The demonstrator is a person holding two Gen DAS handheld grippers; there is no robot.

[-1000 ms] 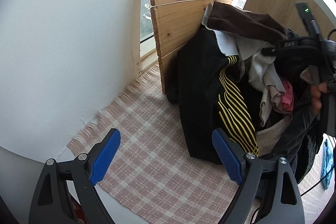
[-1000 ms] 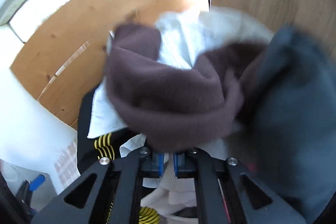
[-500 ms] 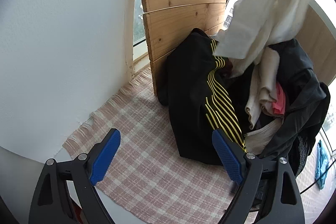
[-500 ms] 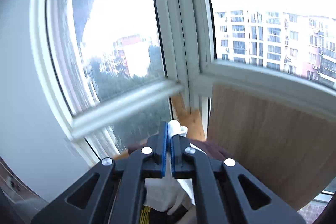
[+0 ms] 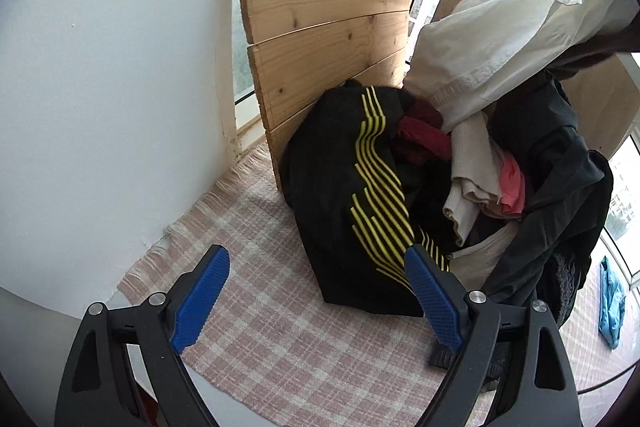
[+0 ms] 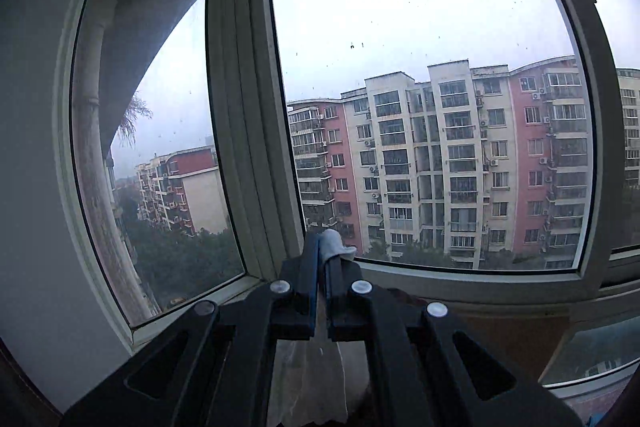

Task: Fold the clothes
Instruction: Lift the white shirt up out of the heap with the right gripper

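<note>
Looked like a flat high up in an apartment block, in an enclosed balcony or sunroom corner. Showed white-framed windows (image 6: 424,107) facing multi-storey residential buildings (image 6: 452,163) with balconies and air-conditioning units. Held a heap of mixed clothes (image 5: 440,179) on a pink checked fringed cloth (image 5: 280,307), against a plain white wall (image 5: 120,87) and pine boards (image 5: 328,39) propped before the glass.

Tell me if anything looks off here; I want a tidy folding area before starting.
The clothes pile is a jumbled heap slumped against the wooden boards on the checked cloth. The right gripper is shut on a white garment hanging above the heap. The left gripper is open and empty.
</note>
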